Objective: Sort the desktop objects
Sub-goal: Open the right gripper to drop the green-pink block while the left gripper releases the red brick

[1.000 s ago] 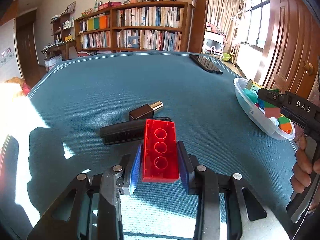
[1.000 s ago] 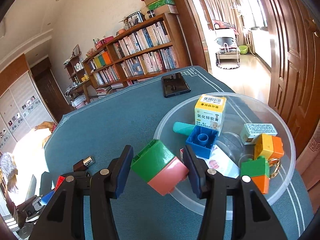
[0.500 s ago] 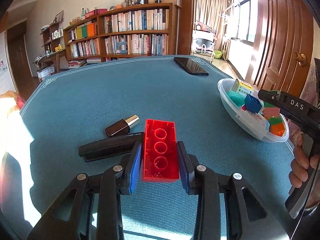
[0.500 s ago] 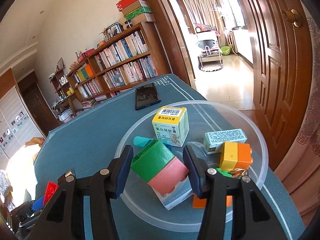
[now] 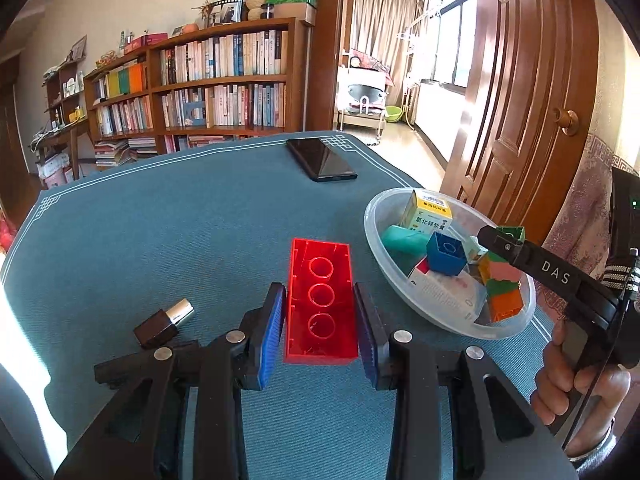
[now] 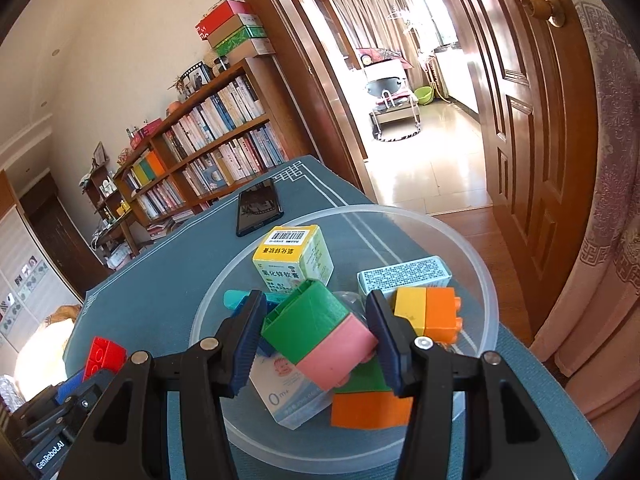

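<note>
Well along: bowl (image 6: 476, 264) at the counter's right edge already full of boxes and blocks, green-pink block (image 6: 320, 332) clamped over it, red brick (image 5: 322, 300) gripped nearby, small bottle (image 5: 162, 324) left.

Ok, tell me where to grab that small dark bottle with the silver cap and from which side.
Grip the dark bottle across its squarish body, not the silver cap. It lies on its side on the table, cap pointing up-right in the left wrist view, so probably come from above with the fingers either side of the flat walls; the round cap looks likelier to slip.
</note>
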